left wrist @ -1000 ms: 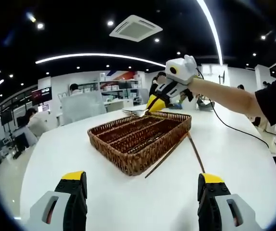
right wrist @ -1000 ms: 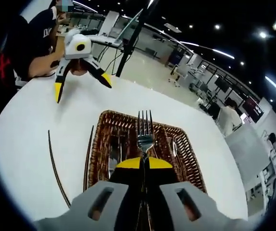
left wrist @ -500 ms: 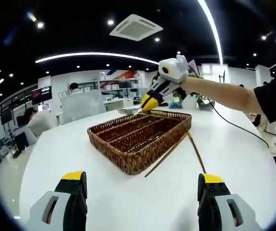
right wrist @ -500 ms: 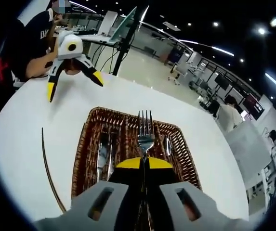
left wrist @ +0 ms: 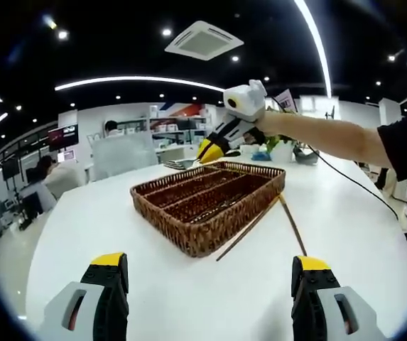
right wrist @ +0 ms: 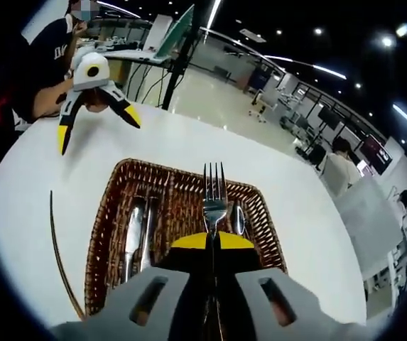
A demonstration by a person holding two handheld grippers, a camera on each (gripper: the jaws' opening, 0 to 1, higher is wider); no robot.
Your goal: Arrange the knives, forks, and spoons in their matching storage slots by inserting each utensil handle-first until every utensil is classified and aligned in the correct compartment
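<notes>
A brown wicker tray (left wrist: 167,224) with long slots stands on the white table. In the left gripper view my left gripper (left wrist: 207,277) is open and empty, low over the table on the near side of the tray. My right gripper (left wrist: 207,151) hovers over the tray's far end, shut on a silver fork (left wrist: 178,164). In the right gripper view the right gripper (right wrist: 212,238) clamps the fork (right wrist: 214,192), tines pointing away, above the tray (right wrist: 98,256). Knives (right wrist: 133,238) lie in a left slot and a spoon (right wrist: 239,217) in a right slot. The left gripper (right wrist: 98,131) hangs open beyond the tray.
Two thin dark chopsticks (left wrist: 249,227) (left wrist: 290,224) lie on the table beside the tray's right side; one chopstick (right wrist: 57,256) shows left of the tray in the right gripper view. The round white table (left wrist: 82,234) has bare room around the tray. People sit at desks behind.
My right gripper has carried the fork sideways across the tray's far end, leftward in the left gripper view. The left gripper has stayed still and open.
</notes>
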